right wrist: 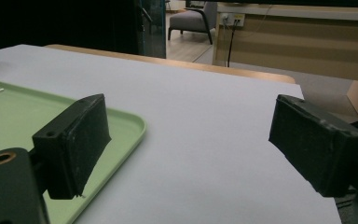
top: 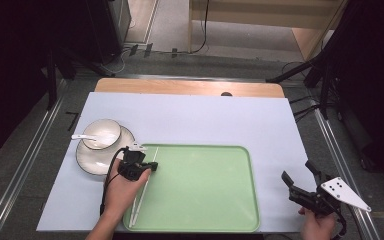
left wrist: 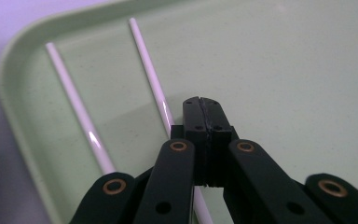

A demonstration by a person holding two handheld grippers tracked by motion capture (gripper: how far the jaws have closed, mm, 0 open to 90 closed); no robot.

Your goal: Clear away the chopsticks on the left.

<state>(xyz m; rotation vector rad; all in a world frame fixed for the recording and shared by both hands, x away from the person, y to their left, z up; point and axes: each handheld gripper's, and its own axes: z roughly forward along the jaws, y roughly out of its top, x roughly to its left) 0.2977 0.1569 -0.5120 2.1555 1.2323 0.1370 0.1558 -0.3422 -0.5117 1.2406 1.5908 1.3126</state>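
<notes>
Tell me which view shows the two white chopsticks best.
The left gripper view: both white chopsticks lie close and sharp on the green tray. The high view shows them thin beside the left tongs. The right gripper view catches just a tip.

Pale green tray (top: 205,200), white chopsticks (left wrist: 77,105) (glossy) — black jaws

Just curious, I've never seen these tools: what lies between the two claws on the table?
In the high view, bare green tray floor and a strip of white table cover lie between the left claw and right claw.
</notes>
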